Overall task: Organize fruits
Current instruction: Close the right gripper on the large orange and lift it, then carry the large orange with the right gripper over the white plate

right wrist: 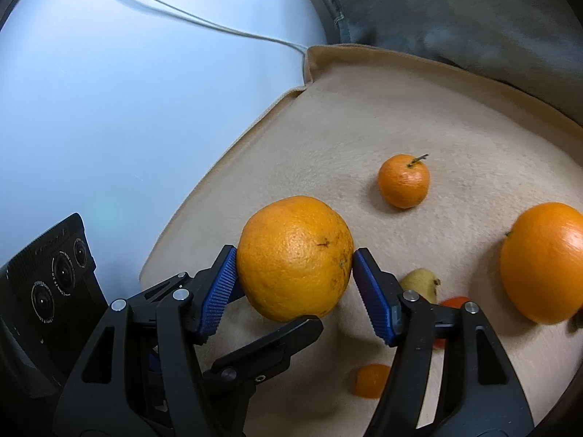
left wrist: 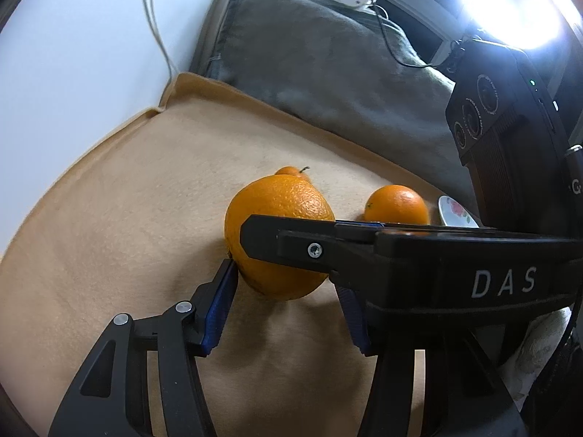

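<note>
A large orange (right wrist: 295, 258) is held above the tan blanket (right wrist: 364, 127) between both grippers. My right gripper (right wrist: 294, 266) is shut on it, blue pads (right wrist: 218, 291) pressing both sides. In the left wrist view the same orange (left wrist: 277, 218) sits between my left gripper's (left wrist: 284, 284) blue pads (left wrist: 222, 302); the left pad touches it, and the right gripper's finger (left wrist: 328, 244) crosses in front. A second large orange (right wrist: 543, 262) lies right. A small tangerine with a stem (right wrist: 403, 181) lies behind.
A yellowish pear (right wrist: 419, 284) and small orange fruits (right wrist: 371, 380) lie partly hidden behind my right finger. A floral white dish (left wrist: 457, 213) sits right of an orange (left wrist: 397, 204). A grey cushion (left wrist: 320, 62) backs the blanket; a white surface with a cable (right wrist: 182, 14) lies left.
</note>
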Action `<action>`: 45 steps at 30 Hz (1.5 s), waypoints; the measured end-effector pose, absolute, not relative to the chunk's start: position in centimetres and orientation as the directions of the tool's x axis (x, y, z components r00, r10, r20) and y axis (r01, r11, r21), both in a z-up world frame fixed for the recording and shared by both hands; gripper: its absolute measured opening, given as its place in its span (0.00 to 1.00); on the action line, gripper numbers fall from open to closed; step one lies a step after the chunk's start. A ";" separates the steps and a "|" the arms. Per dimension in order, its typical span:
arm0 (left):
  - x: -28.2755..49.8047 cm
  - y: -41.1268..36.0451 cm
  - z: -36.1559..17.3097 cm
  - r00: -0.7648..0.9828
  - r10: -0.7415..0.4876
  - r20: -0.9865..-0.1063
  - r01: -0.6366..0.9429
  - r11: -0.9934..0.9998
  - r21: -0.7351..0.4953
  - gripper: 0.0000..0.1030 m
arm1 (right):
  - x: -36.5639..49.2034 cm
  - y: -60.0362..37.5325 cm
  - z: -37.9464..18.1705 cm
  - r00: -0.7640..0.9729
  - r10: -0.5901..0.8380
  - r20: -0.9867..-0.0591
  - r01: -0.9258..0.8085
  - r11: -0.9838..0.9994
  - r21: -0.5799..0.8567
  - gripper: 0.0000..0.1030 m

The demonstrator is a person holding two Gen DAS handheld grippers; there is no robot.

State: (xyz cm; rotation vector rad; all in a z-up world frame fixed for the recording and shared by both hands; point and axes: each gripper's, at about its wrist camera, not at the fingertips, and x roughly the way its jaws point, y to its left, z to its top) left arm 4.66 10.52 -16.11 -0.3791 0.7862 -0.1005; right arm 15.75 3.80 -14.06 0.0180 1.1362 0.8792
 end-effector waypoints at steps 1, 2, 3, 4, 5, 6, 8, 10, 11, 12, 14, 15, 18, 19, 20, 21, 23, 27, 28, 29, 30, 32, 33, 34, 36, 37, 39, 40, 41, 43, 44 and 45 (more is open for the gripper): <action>4.6 10.2 -15.9 0.708 -0.229 -0.668 -0.046 0.929 -0.367 0.51 | 15.6 3.6 -13.7 0.139 0.615 -0.776 -0.596 0.678 0.431 0.66; 4.6 10.0 -15.7 0.710 -0.230 -0.666 -0.041 0.930 -0.365 0.51 | 15.5 3.4 -13.3 0.146 0.616 -0.774 -0.594 0.680 0.429 0.66; 4.6 9.7 -15.5 0.712 -0.231 -0.663 -0.035 0.931 -0.363 0.51 | 15.5 3.4 -13.1 0.150 0.616 -0.773 -0.593 0.682 0.428 0.66; 4.6 9.4 -15.3 0.715 -0.233 -0.659 -0.029 0.933 -0.360 0.51 | 15.6 3.4 -12.8 0.156 0.616 -0.772 -0.591 0.684 0.427 0.66; 4.6 9.1 -15.1 0.716 -0.235 -0.657 -0.023 0.933 -0.359 0.51 | 15.5 3.1 -12.4 0.164 0.617 -0.769 -0.590 0.687 0.425 0.66; 4.6 8.7 -14.9 0.719 -0.237 -0.654 -0.015 0.935 -0.356 0.51 | 15.4 2.9 -12.1 0.170 0.618 -0.768 -0.588 0.689 0.424 0.66; 4.6 8.0 -14.5 0.721 -0.243 -0.649 -0.001 0.936 -0.351 0.51 | 15.2 2.3 -11.5 0.184 0.617 -0.765 -0.584 0.695 0.420 0.66; 4.7 7.2 -14.2 0.722 -0.253 -0.644 0.016 0.936 -0.350 0.51 | 14.9 1.6 -10.9 0.199 0.615 -0.763 -0.577 0.703 0.416 0.66; 4.8 6.9 -14.0 0.722 -0.258 -0.642 0.023 0.936 -0.350 0.51 | 14.8 1.3 -10.6 0.207 0.613 -0.762 -0.572 0.708 0.415 0.66; 4.9 6.5 -13.8 0.722 -0.264 -0.640 0.032 0.936 -0.350 0.51 | 14.7 0.8 -10.4 0.215 0.613 -0.761 -0.568 0.712 0.413 0.66; 5.0 5.6 -13.5 0.722 -0.275 -0.635 0.050 0.936 -0.349 0.51 | 14.6 -0.2 -9.9 0.230 0.610 -0.758 -0.559 0.721 0.410 0.66; 5.1 5.1 -13.4 0.721 -0.284 -0.632 0.061 0.935 -0.350 0.51 | 14.5 -0.8 -9.6 0.240 0.607 -0.757 -0.553 0.727 0.407 0.66; 5.5 3.6 -13.0 0.717 -0.310 -0.625 0.093 0.930 -0.355 0.51 | 14.2 -2.7 -8.9 0.271 0.595 -0.757 -0.535 0.746 0.395 0.66; 5.6 3.1 -12.9 0.715 -0.319 -0.623 0.104 0.929 -0.356 0.51 | 14.2 -3.3 -8.8 0.281 0.591 -0.756 -0.528 0.753 0.392 0.66; 5.7 2.5 -12.8 0.712 -0.328 -0.620 0.116 0.927 -0.357 0.51 | 14.1 -4.3 -8.5 0.295 0.586 -0.755 -0.516 0.762 0.390 0.66; 5.9 1.9 -12.7 0.709 -0.338 -0.619 0.130 0.925 -0.357 0.51 | 14.1 -4.9 -8.4 0.302 0.583 -0.754 -0.509 0.768 0.389 0.66; 6.2 0.7 -12.5 0.703 -0.357 -0.616 0.154 0.921 -0.358 0.51 | 14.0 -6.6 -8.1 0.324 0.574 -0.752 -0.488 0.783 0.387 0.66; 6.8 -1.8 -12.3 0.685 -0.400 -0.609 0.205 0.908 -0.366 0.51 | 13.9 -9.2 -7.6 0.363 0.549 -0.753 -0.455 0.810 0.371 0.66; 6.9 -2.5 -12.2 0.680 -0.410 -0.608 0.217 0.905 -0.367 0.51 | 13.9 -9.8 -7.5 0.371 0.543 -0.753 -0.447 0.815 0.368 0.66; 7.1 -3.1 -12.2 0.675 -0.419 -0.607 0.229 0.901 -0.367 0.52 | 13.8 -10.8 -7.4 0.380 0.536 -0.754 -0.434 0.823 0.367 0.66; 7.2 -3.7 -12.2 0.669 -0.428 -0.607 0.241 0.898 -0.368 0.51 | 13.9 -11.4 -7.6 0.385 0.533 -0.754 -0.426 0.827 0.367 0.66; 7.6 -5.0 -12.2 0.657 -0.444 -0.609 0.261 0.892 -0.368 0.51 | 13.9 -12.7 -7.7 0.396 0.524 -0.754 -0.406 0.837 0.368 0.66; 7.8 -5.6 -12.2 0.651 -0.451 -0.610 0.272 0.889 -0.368 0.51 | 14.0 -13.4 -7.7 0.402 0.520 -0.754 -0.396 0.841 0.369 0.66; 8.1 -6.1 -12.2 0.646 -0.456 -0.612 0.279 0.887 -0.367 0.51 | 14.0 -14.1 -7.7 0.408 0.516 -0.753 -0.385 0.845 0.371 0.66; 8.4 -7.0 -12.3 0.636 -0.467 -0.614 0.294 0.883 -0.366 0.51 | 14.1 -15.2 -7.8 0.418 0.512 -0.751 -0.369 0.851 0.374 0.66; 8.6 -7.4 -12.3 0.631 -0.472 -0.616 0.302 0.881 -0.365 0.51 | 14.1 -15.7 -7.8 0.423 0.509 -0.750 -0.363 0.853 0.374 0.66; 8.9 -8.2 -12.2 0.624 -0.479 -0.617 0.313 0.877 -0.364 0.52 | 14.3 -16.8 -7.9 0.430 0.505 -0.748 -0.348 0.857 0.379 0.66; 9.0 -8.5 -12.3 0.621 -0.481 -0.619 0.317 0.876 -0.363 0.52 | 14.4 -17.4 -7.9 0.433 0.504 -0.747 -0.340 0.859 0.382 0.66; 9.2 -8.8 -12.3 0.619 -0.483 -0.620 0.321 0.875 -0.362 0.52 | 14.5 -17.9 -8.0 0.436 0.503 -0.746 -0.334 0.860 0.385 0.66; 9.4 -9.7 -12.4 0.612 -0.488 -0.622 0.328 0.872 -0.362 0.52 | 14.6 -18.4 -8.2 0.440 0.500 -0.745 -0.326 0.863 0.387 0.66; 9.4 -9.9 -12.5 0.609 -0.491 -0.623 0.331 0.871 -0.362 0.52 | 14.8 -18.8 -8.3 0.442 0.498 -0.746 -0.320 0.864 0.388 0.66; 9.5 -10.2 -12.5 0.606 -0.493 -0.625 0.334 0.870 -0.362 0.52 | 14.8 -19.3 -8.4 0.443 0.497 -0.746 -0.317 0.865 0.388 0.66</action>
